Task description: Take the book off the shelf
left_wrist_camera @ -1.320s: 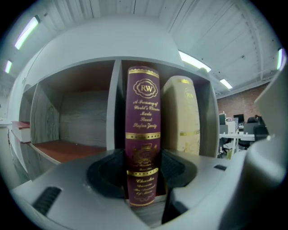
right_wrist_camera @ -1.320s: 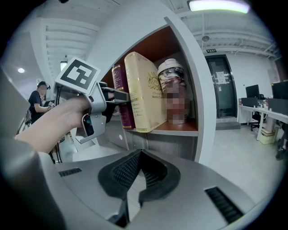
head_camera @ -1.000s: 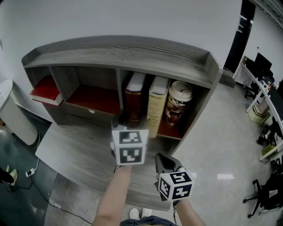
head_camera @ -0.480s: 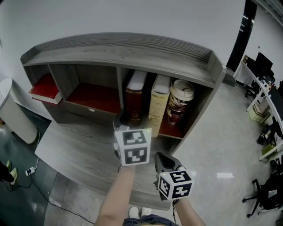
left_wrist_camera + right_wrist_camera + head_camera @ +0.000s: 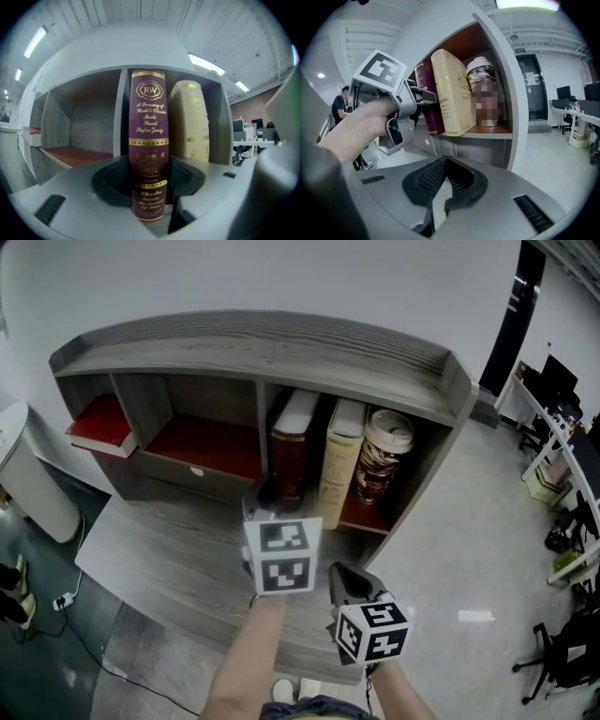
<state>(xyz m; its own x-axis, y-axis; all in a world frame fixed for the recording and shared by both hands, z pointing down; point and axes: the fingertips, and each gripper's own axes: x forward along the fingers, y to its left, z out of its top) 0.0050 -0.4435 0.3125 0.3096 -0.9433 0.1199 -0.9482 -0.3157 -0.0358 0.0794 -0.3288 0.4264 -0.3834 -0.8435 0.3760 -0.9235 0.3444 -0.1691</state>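
We have the left tongs [image 5: 149, 190] clamped on the spine of the maroon book [image 5: 149, 122]. It stands upright in the right compartment of the shelf [image 5: 253, 343], just beside the cream book [image 5: 340, 460]. Our right tongs [image 5: 444, 161] hang low over the counter [image 5: 159, 559], pressed together with nothing between them.

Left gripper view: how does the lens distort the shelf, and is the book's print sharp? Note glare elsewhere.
Left gripper view: fisheye bows the edges of the grey wooden shelf unit; gold print on the maroon hardback book is sharp mid-spine, softer near the lens. Head view: lamp glare on the glossy floor. Right gripper view: overexposed ceiling lamp; mosaic patch over the printed jar.
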